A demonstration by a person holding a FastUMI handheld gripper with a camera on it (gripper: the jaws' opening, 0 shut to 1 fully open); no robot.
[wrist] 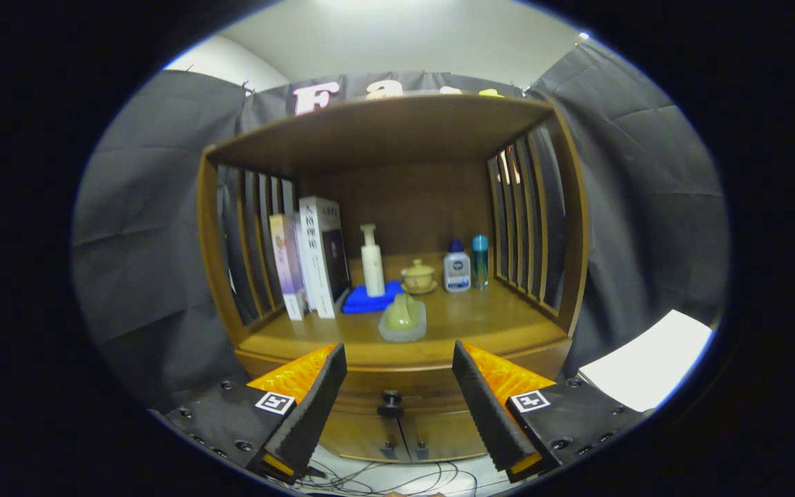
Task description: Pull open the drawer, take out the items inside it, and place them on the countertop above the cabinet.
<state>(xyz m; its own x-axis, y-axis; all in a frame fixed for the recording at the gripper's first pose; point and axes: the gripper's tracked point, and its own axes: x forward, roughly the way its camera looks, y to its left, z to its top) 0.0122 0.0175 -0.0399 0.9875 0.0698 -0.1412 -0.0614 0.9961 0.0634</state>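
Gripper view, claw [399, 376] open w/ drawer knob [390, 403] between, books [309, 257], bottles above.

The hand-held gripper [399, 404] has two wedge-shaped fingers [315, 407] with ridged, sawtooth-textured inner faces and glossy faceted outer panels. Each finger sits on a flat black block studded with round screws along its edges. A small square black-and-white coded marker is fixed on top of each block, close to the finger's base. The fingers stand apart, with a wide gap between them.
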